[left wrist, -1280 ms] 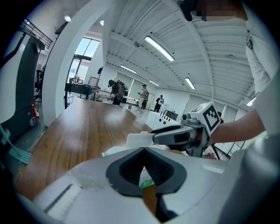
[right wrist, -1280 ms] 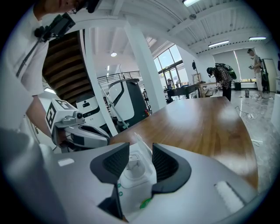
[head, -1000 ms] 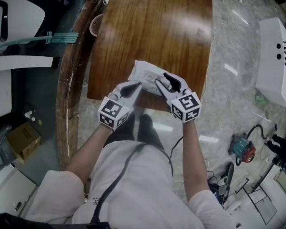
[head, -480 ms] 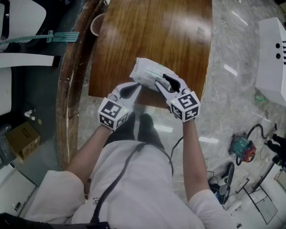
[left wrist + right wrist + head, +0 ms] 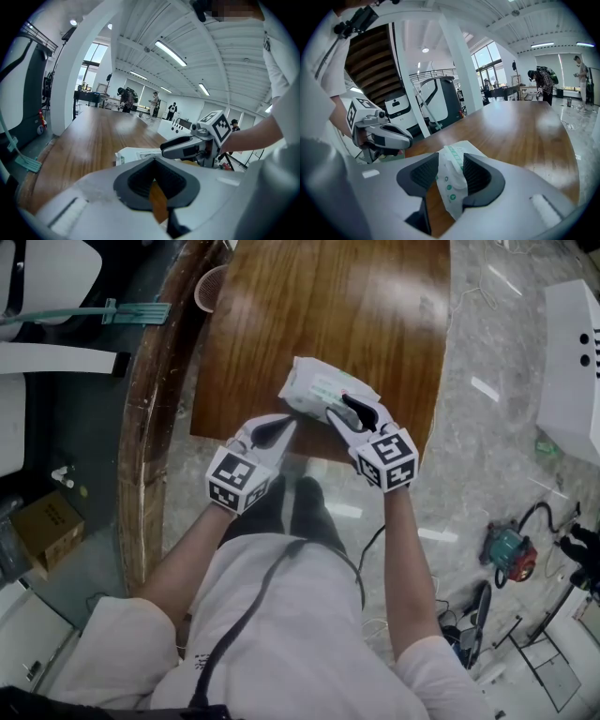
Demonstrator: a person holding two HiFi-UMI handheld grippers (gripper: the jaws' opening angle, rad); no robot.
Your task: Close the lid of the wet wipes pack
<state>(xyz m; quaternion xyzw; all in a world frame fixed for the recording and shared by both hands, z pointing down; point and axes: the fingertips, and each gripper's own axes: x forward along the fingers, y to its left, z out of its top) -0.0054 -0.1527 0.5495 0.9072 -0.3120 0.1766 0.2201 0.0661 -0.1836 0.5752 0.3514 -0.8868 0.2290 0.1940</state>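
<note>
The wet wipes pack point(image 5: 323, 388), white with green print, lies askew near the front edge of the wooden table point(image 5: 319, 306). My right gripper point(image 5: 343, 414) is shut on the pack's near end; in the right gripper view the crumpled film of the pack point(image 5: 452, 187) sits squeezed between the dark pads point(image 5: 476, 176). My left gripper point(image 5: 275, 430) hovers just left of the pack at the table's edge, shut and holding nothing. The left gripper view shows the pack point(image 5: 140, 153) ahead, with the right gripper point(image 5: 187, 146) over it. I cannot make out the lid.
A round mesh cup point(image 5: 211, 287) stands beside the table's far left corner. White chairs point(image 5: 47, 277) are at the left, and a white cabinet point(image 5: 572, 362) at the right. Tools and cables point(image 5: 511, 554) lie on the floor on the right.
The right gripper has pulled the pack slightly farther onto the table and to the right, turning it. The left gripper has stayed where it was, now apart from the pack.
</note>
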